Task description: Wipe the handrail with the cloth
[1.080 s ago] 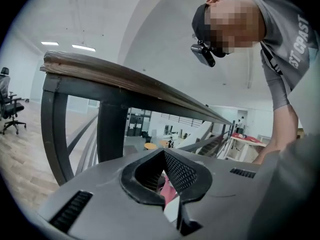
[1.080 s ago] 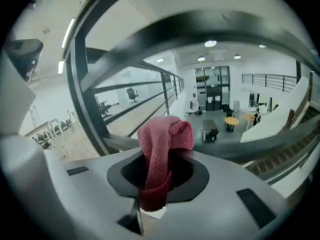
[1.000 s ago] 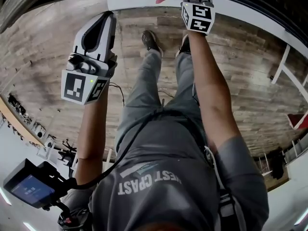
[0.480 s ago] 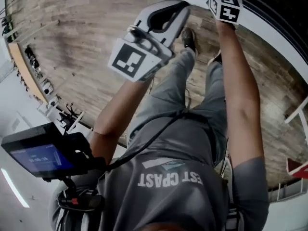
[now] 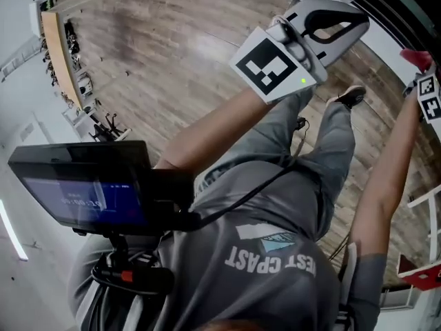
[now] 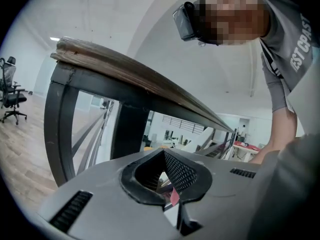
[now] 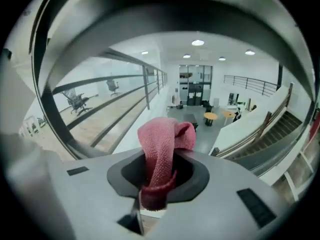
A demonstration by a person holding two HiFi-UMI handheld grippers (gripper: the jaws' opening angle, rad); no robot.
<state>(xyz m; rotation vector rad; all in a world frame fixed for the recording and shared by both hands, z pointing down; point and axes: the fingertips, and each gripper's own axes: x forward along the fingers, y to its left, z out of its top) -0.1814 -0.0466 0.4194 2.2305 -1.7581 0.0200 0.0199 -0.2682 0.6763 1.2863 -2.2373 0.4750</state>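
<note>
The handrail (image 6: 131,73) has a worn wooden top on a dark metal frame; in the left gripper view it slants across just above my left gripper (image 6: 167,184). That gripper is shut with nothing in it, and in the head view it is raised at the upper right (image 5: 348,21). My right gripper (image 7: 159,181) is shut on the pink cloth (image 7: 162,144), which sticks up from the jaws in a folded loop. A dark rail (image 7: 165,21) arcs close over the cloth. In the head view only the right gripper's marker cube (image 5: 428,96) and a bit of cloth (image 5: 413,57) show at the right edge.
The person's legs and a shoe (image 5: 351,96) stand on the wooden floor (image 5: 158,40). A small monitor (image 5: 83,185) hangs at the person's left side. An office chair (image 6: 10,96) stands beyond the railing; a staircase (image 7: 265,134) and a lower hall lie below.
The head view has swung left. The left gripper has risen and shifted right in view; the right gripper with the cloth has slid to the right edge.
</note>
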